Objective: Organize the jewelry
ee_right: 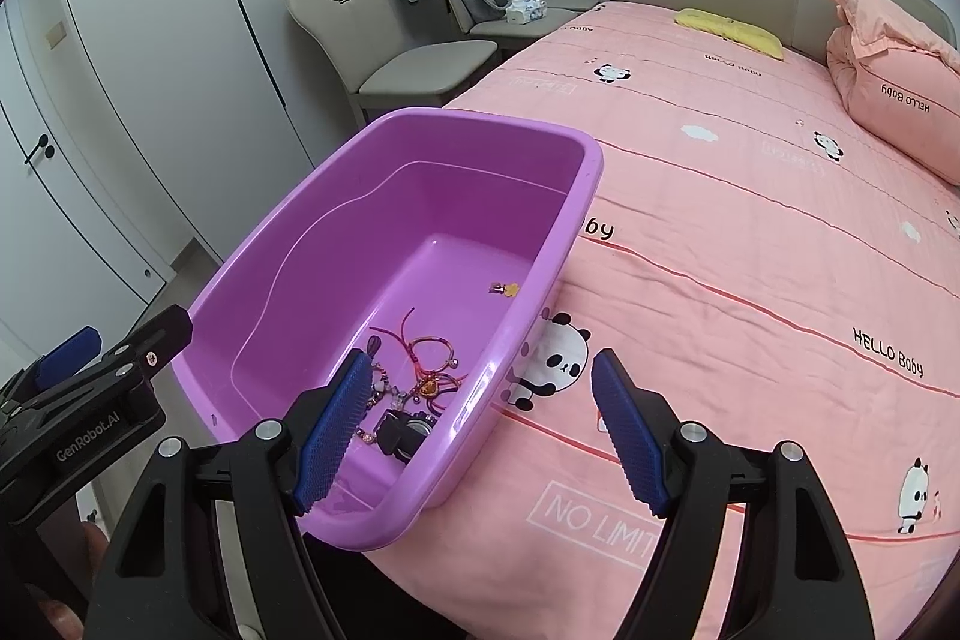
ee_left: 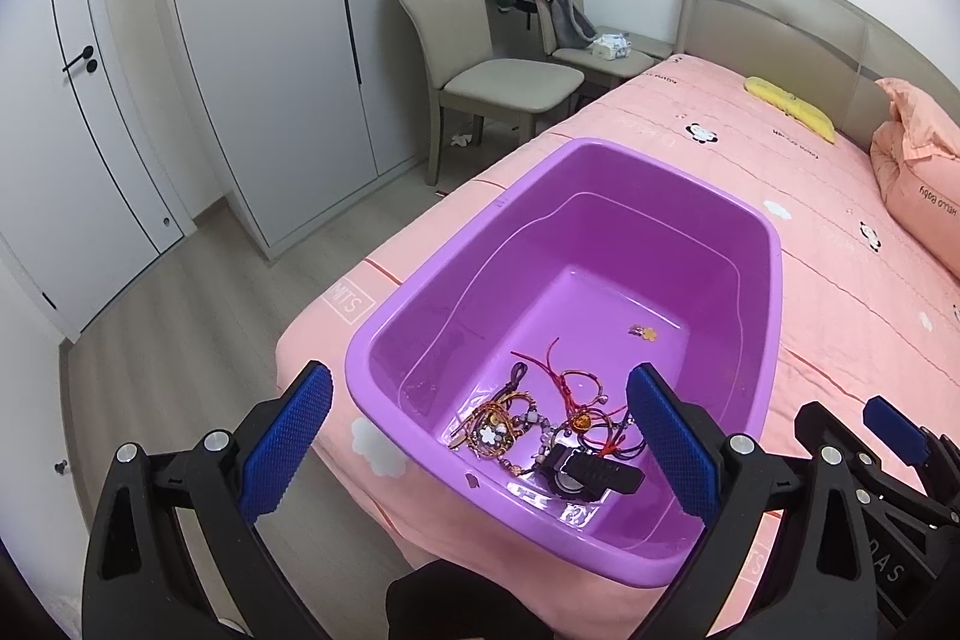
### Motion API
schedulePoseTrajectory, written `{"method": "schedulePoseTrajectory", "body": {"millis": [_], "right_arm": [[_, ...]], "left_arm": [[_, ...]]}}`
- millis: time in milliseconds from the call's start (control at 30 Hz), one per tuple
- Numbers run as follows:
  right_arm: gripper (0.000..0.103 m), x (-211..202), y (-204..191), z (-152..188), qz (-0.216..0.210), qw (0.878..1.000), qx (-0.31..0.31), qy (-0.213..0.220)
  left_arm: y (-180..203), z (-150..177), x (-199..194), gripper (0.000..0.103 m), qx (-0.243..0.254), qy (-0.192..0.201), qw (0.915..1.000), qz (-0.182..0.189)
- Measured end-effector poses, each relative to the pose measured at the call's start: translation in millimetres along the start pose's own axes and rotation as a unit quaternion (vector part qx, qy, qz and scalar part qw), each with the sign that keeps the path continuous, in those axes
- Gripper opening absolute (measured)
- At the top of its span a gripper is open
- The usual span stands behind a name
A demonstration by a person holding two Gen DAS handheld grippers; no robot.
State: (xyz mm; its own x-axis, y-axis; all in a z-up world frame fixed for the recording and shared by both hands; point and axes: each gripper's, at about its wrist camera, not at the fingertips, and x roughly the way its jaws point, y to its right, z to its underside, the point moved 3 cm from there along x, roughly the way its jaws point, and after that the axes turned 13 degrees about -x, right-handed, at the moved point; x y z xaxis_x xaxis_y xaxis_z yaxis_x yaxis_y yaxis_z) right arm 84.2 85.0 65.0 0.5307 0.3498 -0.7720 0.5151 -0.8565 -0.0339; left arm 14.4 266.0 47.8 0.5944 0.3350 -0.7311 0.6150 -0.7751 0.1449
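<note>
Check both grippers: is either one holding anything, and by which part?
Nothing is held. The left gripper and the right gripper both stand open above the tub; the jewelry lies untouched on its floor.

A purple plastic tub sits on the pink quilted bed at its foot corner. A tangle of cord bracelets lies in its near end, a small yellow charm farther in.
</note>
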Motion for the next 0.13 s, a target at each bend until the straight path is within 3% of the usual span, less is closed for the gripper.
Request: {"method": "schedulePoseTrajectory", "body": {"millis": [133], "right_arm": [[0.072, -0.7, 1.6, 1.0, -0.002, 1.000, 0.003, 0.000]], "left_arm": [[-0.7, 0.9, 1.4, 0.097, -0.005, -0.007, 1.0000, 0.002]]}}
